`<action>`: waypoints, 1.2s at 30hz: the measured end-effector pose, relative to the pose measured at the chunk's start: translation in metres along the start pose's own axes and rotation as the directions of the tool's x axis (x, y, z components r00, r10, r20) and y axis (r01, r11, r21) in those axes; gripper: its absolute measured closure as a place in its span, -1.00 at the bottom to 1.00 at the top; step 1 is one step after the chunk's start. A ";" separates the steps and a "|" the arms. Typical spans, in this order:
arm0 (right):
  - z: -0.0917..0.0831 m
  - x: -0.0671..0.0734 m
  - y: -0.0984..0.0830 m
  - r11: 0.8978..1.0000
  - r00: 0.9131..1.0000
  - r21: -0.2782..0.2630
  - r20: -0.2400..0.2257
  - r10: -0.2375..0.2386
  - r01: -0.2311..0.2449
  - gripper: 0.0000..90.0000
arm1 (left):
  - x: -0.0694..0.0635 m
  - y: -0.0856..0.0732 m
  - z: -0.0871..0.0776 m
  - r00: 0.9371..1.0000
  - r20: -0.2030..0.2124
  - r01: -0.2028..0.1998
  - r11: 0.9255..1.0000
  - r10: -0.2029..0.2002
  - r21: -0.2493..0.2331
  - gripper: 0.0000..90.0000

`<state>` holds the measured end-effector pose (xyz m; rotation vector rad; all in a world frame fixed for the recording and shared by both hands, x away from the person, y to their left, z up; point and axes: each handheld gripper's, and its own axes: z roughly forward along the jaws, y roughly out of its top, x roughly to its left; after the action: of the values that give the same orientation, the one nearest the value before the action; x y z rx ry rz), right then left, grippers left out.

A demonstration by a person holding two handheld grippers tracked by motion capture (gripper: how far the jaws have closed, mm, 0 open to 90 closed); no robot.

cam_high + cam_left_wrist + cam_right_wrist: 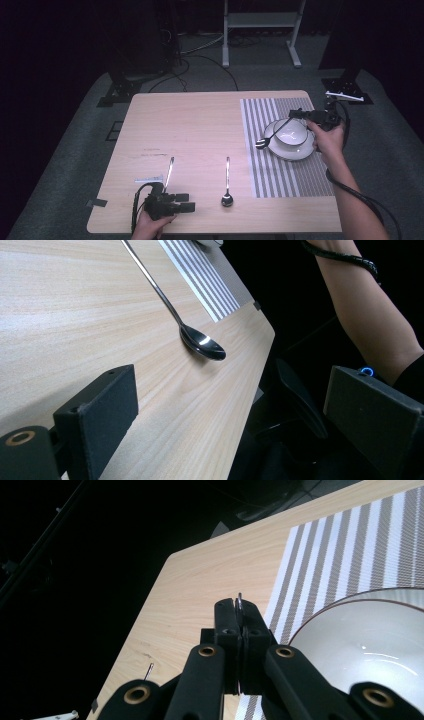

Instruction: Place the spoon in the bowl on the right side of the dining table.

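While my right gripper (300, 114) pinches a spoon (272, 134) by its handle end, jaws shut tight on the metal, the spoon slants across the bowl (291, 134) with its head hanging past the bowl's left rim, over the plate (295, 152) on the striped mat (260, 165) at the table's (200, 120) right side. I judge I'm at the placing step: next I must lower the spoon onto the mat or into the bowl without knocking the rim. My left gripper (186, 206) rests with jaws wide and empty at the near edge, beside a second spoon (227, 185) and a knife (169, 172).
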<state>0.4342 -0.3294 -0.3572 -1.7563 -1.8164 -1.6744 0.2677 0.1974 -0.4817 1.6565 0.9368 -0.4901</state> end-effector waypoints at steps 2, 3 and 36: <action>-0.002 -0.002 0.001 1.000 1.000 -0.008 0.002 0.007 -0.007 0.97 | 0.000 0.000 0.000 1.000 0.000 0.002 1.000 -0.002 -0.001 -0.87; -0.003 -0.004 0.001 1.000 1.000 -0.010 0.005 0.015 -0.015 0.97 | 0.000 0.000 0.000 1.000 0.001 0.001 1.000 -0.001 -0.001 -0.87; -0.039 -0.029 0.016 0.987 0.991 -0.144 0.106 0.087 -0.071 0.97 | 0.001 -0.001 0.000 1.000 0.000 0.003 1.000 -0.003 0.000 -0.87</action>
<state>0.4334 -0.3806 -0.3535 -1.9887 -1.6838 -1.7441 0.2676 0.1978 -0.4827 1.6555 0.9400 -0.4922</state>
